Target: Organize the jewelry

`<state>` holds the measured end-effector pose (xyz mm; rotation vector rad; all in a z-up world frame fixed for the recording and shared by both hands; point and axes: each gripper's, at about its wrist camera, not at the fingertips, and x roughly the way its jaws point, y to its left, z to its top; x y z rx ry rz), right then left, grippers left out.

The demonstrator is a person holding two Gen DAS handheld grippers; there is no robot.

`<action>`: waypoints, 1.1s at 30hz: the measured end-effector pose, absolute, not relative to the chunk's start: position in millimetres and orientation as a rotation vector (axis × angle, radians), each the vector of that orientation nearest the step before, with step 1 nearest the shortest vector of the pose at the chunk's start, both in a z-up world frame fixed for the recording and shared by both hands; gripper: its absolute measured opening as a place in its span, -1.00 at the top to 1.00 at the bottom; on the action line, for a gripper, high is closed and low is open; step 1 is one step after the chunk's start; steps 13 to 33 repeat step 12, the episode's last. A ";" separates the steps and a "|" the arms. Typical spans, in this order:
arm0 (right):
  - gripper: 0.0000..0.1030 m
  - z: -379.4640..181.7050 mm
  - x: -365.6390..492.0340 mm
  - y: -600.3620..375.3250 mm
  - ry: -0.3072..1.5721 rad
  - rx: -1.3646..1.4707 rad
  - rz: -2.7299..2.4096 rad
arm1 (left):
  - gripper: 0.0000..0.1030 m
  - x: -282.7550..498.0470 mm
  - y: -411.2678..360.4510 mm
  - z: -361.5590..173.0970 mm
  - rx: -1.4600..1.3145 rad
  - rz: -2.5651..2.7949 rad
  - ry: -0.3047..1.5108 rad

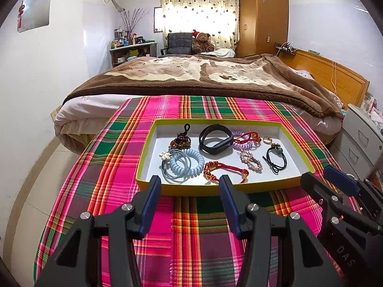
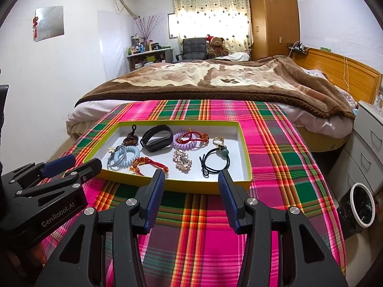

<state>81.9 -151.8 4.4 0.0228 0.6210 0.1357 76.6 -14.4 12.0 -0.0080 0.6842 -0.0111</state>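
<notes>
A shallow yellow-rimmed tray [image 1: 153, 186] [image 2: 246, 154] with a white floor lies on the plaid cloth. It holds a black wristband [image 1: 215, 138] [image 2: 156, 137], a light blue coil hair tie [image 1: 189, 161] [image 2: 125, 155], a red braided bracelet [image 1: 225, 169] [image 2: 148, 163], a lilac coil tie [image 1: 246, 144] [image 2: 185, 141], a pearl clip [image 1: 251, 160] [image 2: 182, 161], a black elastic with a green bead [image 1: 275, 156] [image 2: 215, 161], a gold ring [image 1: 267, 140] [image 2: 218, 140] and a brown beaded piece [image 1: 180, 141] [image 2: 130, 140]. My left gripper [image 1: 190, 180] [image 2: 80, 162] and right gripper [image 2: 191, 175] [image 1: 319, 171] hover open just before the near rim, both with nothing between their fingers.
The pink, green and red plaid cloth [image 1: 191, 227] [image 2: 275, 167] covers the table. Behind it stands a bed with a brown blanket [image 1: 191, 71]. White drawers [image 2: 368, 143] and a lined bin [image 2: 359, 205] stand at the right.
</notes>
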 end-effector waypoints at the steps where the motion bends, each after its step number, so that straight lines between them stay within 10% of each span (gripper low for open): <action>1: 0.09 4.3 82.0 -151.7 0.622 0.023 0.136 | -0.01 76.4 -14.2 11.9 -0.010 -0.010 0.683; 33: 0.09 3.5 80.9 -150.3 0.622 0.028 0.135 | -0.01 75.5 -13.4 14.4 -0.015 0.001 0.676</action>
